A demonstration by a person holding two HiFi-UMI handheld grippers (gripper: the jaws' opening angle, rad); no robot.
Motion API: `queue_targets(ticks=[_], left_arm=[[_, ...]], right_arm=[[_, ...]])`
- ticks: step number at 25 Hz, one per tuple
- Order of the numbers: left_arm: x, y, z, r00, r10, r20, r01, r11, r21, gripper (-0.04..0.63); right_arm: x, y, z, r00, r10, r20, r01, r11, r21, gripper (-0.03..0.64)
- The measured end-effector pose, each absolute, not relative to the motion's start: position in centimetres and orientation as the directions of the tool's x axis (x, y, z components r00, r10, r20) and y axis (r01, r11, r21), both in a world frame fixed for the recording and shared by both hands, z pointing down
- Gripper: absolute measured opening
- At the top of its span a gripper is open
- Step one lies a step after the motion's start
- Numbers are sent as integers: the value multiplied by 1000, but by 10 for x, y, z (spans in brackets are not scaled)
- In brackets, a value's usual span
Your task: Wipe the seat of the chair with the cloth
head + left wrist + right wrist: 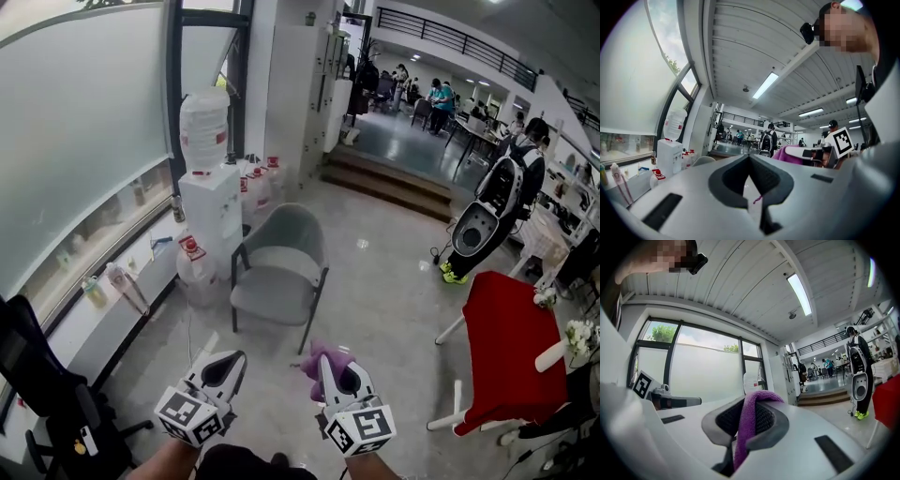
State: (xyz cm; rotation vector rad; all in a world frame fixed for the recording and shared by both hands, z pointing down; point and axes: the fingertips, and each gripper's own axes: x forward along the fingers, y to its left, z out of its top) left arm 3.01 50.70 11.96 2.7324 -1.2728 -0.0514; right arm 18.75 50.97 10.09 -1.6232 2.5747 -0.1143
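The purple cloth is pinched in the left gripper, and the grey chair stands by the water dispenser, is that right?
No: the purple cloth is pinched in the right gripper, as the right gripper view shows; the left gripper holds no cloth. The grey chair does stand by the water dispenser.

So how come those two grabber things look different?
The right gripper pinches the purple cloth; the left gripper holds nothing. The left gripper's jaws meet each other, while the right gripper's jaws press on cloth that pokes out past them. Both are pale grey and point toward the grey chair.
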Motion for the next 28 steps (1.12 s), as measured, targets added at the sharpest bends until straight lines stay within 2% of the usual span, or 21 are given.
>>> queue_targets(ticks=[9,28], left_arm=[[33,436,121,657,-754,24,-750,-650,124,8],[-35,269,130,729,-684,14,-679,-720,142,8]], right_arm=[[193,447,105,-398,-917,-35,-910,399,-114,17],[125,291,105,-309,-951,-12,-947,309,-94,17]])
